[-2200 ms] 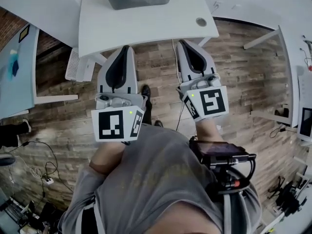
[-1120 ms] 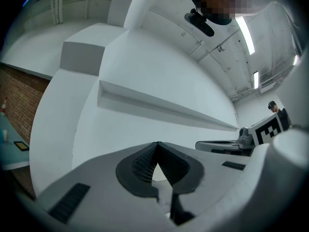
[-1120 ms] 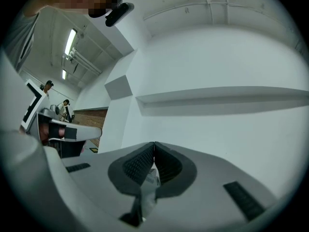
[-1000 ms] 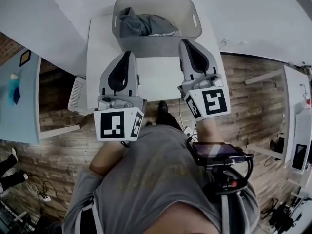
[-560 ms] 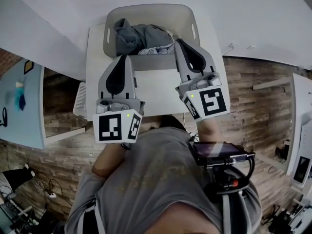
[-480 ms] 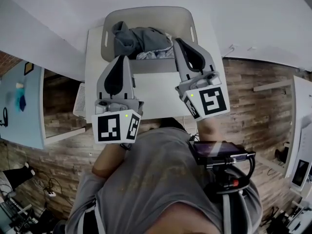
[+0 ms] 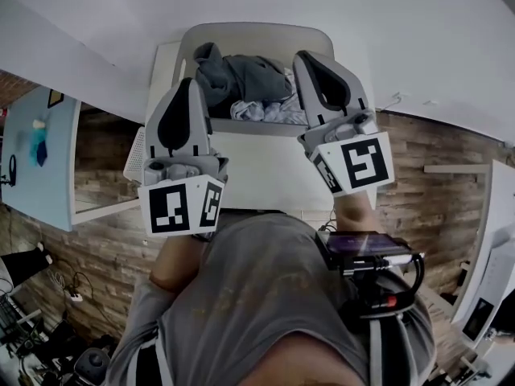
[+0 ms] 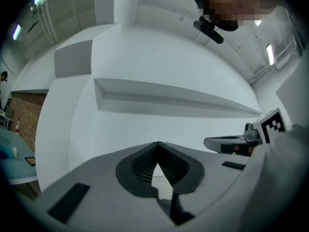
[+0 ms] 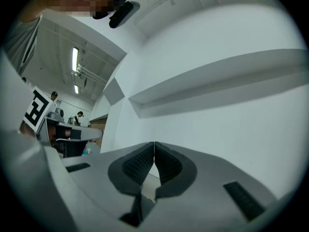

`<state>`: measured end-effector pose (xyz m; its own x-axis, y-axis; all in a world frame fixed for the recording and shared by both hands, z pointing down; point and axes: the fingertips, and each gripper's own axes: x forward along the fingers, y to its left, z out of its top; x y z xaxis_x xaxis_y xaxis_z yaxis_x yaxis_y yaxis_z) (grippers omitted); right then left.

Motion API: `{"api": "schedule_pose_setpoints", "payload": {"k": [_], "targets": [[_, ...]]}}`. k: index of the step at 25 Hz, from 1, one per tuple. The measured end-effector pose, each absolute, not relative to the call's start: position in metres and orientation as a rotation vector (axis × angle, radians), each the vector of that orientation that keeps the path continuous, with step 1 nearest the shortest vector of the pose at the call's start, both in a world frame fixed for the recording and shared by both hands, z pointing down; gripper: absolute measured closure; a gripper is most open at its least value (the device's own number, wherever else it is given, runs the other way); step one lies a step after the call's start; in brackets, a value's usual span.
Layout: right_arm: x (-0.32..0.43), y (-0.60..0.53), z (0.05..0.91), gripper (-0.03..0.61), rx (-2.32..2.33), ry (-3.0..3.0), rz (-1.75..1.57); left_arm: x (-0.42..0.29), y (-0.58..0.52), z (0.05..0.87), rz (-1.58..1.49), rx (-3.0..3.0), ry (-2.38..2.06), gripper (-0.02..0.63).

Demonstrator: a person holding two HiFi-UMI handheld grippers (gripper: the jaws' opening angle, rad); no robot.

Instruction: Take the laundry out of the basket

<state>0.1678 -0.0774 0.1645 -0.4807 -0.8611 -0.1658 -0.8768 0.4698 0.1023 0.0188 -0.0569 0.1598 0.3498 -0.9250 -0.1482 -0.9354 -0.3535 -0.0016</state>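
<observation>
A light grey laundry basket (image 7: 249,30) stands at the far end of a small white table (image 7: 257,167) against the wall. Inside lie a dark grey garment (image 7: 241,75) and a pale patterned cloth (image 7: 269,111). My left gripper (image 7: 190,81) hovers at the basket's near left corner, shut with nothing in it. My right gripper (image 7: 304,55) reaches over the basket's right side, also shut and empty. Both gripper views look slightly upward at the white wall, so the basket is hidden there; the left gripper (image 8: 158,143) and right gripper (image 9: 154,143) show their jaws meeting at the tip.
A white wall with a ledge (image 8: 169,98) rises behind the table. A light blue table (image 7: 40,159) stands to the left, and a white box (image 7: 133,155) sits beside the table's left edge. Wood floor (image 7: 426,159) lies to the right, cables (image 7: 68,292) at lower left.
Both grippers have moved forward toward the basket, which now sits nearer in the head view. The right one has come over the basket's right side. The jaws stayed shut.
</observation>
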Motion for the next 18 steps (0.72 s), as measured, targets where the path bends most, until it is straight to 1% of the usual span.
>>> {"api": "schedule_pose_setpoints", "payload": {"k": [7, 12, 18], "targets": [[0.129, -0.114, 0.175, 0.571, -1.481, 2.744, 0.24, -0.028, -0.084, 0.172, 0.174, -2.474, 1.862, 0.606], [0.098, -0.144, 0.183, 0.571, -1.402, 2.808, 0.153, -0.061, -0.102, 0.176, 0.216, -2.469, 1.938, 0.606], [0.061, -0.18, 0.22, 0.569, -1.337, 2.973, 0.123, -0.092, -0.135, 0.199, 0.19, -2.463, 2.01, 0.606]]}}
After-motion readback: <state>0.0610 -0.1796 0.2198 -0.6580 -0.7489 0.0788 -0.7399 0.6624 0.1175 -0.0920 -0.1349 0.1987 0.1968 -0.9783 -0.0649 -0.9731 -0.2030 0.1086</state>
